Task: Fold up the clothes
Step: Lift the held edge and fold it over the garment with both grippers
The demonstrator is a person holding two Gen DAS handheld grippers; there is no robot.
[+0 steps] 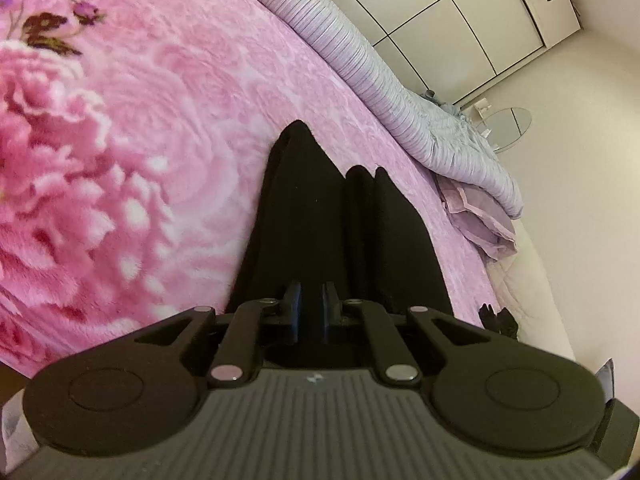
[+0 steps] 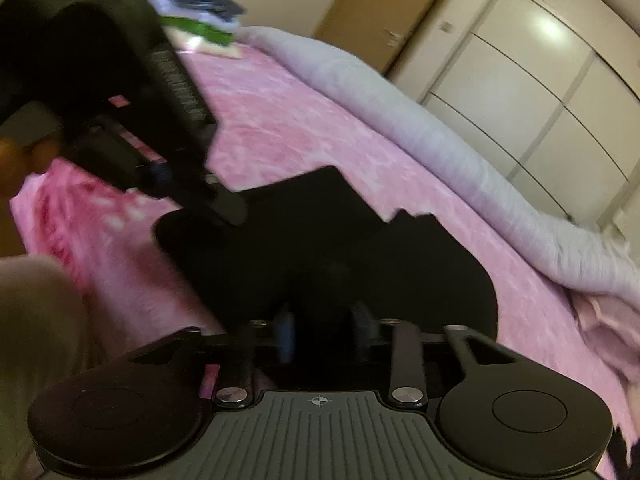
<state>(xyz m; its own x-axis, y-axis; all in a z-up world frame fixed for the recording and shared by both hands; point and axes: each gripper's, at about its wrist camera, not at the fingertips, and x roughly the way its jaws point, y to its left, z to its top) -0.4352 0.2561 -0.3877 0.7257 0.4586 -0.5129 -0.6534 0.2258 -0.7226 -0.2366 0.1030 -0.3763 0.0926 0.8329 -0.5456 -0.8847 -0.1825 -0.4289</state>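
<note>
The left gripper sits low over a black garment, its two fingers drawn close together with only a narrow gap; whether cloth is pinched in that gap cannot be told. The right gripper also hangs just above the black garment, its fingers set a moderate distance apart, and the blur hides whether they touch the fabric. The garment lies spread on a pink floral blanket covering the bed. In the right wrist view the left gripper's dark body reaches down to the garment's far edge. Beyond the blanket runs a rolled grey striped duvet, with pale wardrobe doors behind it.
</note>
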